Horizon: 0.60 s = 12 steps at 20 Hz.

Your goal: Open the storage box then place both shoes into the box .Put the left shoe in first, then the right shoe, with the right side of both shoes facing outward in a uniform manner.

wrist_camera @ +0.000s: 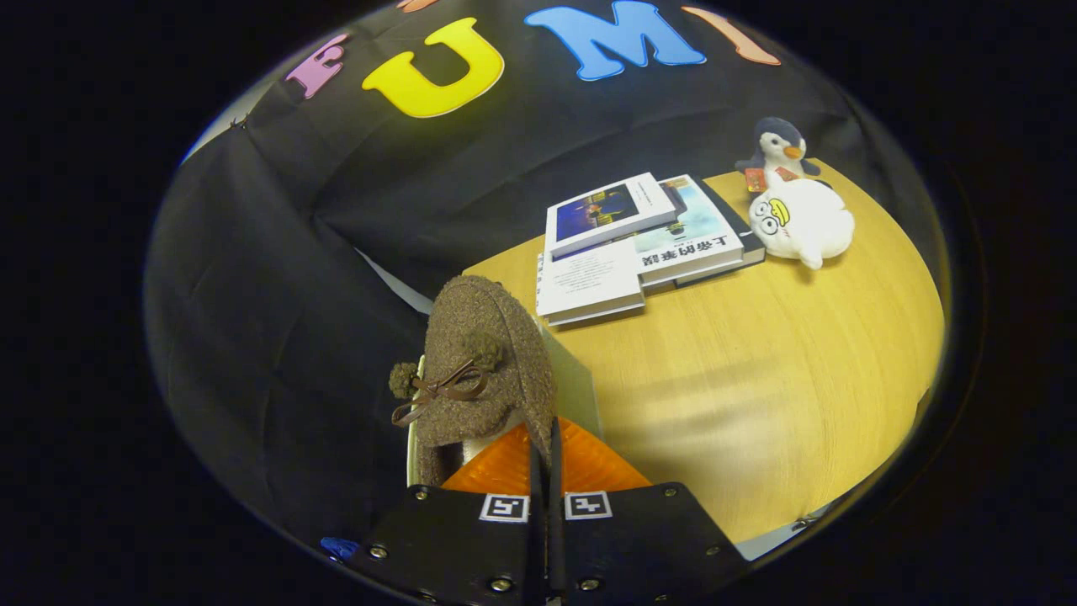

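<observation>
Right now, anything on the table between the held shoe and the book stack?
No. In the gripper view, only bare wooden table lies between the brown shoe, pinched in the shut tool, and the stack of books.

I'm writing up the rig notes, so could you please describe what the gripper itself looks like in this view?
The gripper has two wide, flat black plates side by side, fastened with small silver screws along their edges. Each plate carries a square black-and-white fiducial marker near its inner front corner. Two thin fingers run forward from between the plates, nearly touching.
</observation>
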Each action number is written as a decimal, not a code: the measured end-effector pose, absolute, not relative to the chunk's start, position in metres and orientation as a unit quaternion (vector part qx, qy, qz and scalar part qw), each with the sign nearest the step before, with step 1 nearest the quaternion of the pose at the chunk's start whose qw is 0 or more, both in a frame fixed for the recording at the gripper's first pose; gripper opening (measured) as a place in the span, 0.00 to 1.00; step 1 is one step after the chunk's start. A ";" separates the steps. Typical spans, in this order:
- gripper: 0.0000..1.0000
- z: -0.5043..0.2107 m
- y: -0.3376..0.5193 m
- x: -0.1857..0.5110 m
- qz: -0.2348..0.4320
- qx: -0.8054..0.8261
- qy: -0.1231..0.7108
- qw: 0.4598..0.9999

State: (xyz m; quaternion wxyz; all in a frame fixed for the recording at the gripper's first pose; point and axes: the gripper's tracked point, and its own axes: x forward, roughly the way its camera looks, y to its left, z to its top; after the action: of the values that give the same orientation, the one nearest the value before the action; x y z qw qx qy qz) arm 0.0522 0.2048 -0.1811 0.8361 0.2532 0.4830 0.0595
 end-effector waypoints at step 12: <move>0.19 -0.222 0.251 0.046 0.043 0.209 0.490 0.845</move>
State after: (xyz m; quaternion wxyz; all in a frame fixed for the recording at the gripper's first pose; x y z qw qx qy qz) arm 0.0463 0.2507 -0.2220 0.8452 0.2095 0.4898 0.0429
